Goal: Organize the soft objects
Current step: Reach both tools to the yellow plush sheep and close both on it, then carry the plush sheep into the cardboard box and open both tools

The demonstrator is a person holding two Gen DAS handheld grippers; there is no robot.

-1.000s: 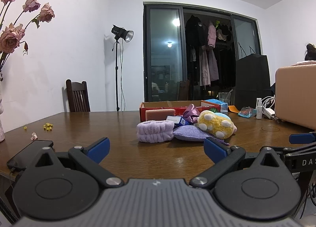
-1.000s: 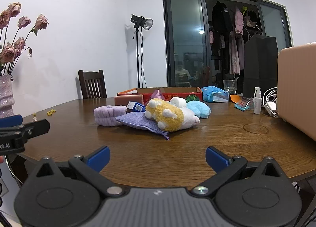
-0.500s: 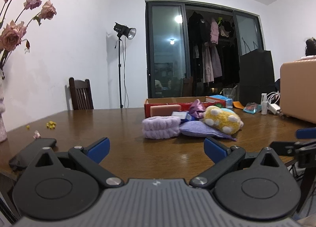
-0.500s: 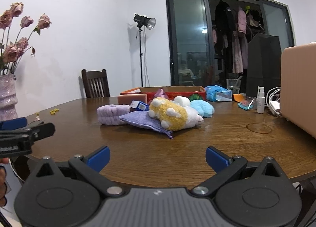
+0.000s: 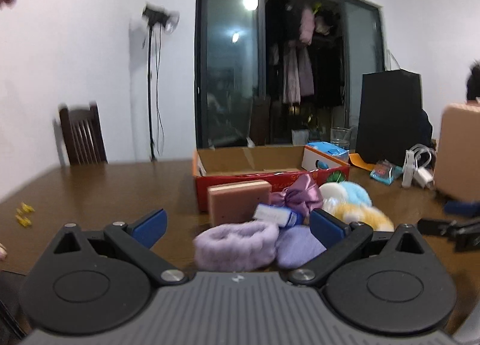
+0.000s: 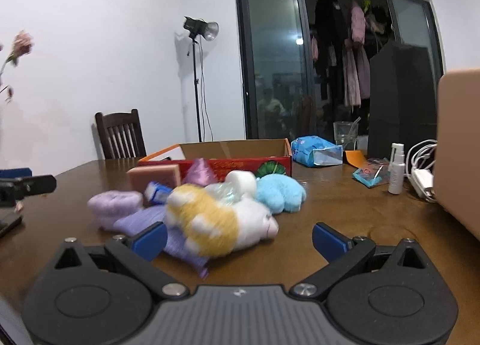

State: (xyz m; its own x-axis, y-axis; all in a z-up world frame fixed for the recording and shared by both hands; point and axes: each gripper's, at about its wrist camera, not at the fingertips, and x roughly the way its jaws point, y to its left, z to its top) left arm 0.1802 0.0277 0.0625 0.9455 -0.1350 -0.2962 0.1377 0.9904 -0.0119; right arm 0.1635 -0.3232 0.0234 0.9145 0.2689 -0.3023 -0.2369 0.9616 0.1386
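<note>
Headband (image 5: 235, 244) fluffy lilac ring; plush toy (image 6: 222, 222) shaggy.

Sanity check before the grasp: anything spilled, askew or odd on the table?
No spill or damage visible. The soft items lie jumbled outside the red box: the yellow plush sprawls across the lavender pouch, and small yellow scraps lie scattered on the table. Both views are motion-blurred.

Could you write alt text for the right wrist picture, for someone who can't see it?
An open right gripper faces a pile of soft things on a wooden table: a yellow-and-white plush toy, a blue plush and a lilac headband. A red cardboard box stands behind them.
</note>
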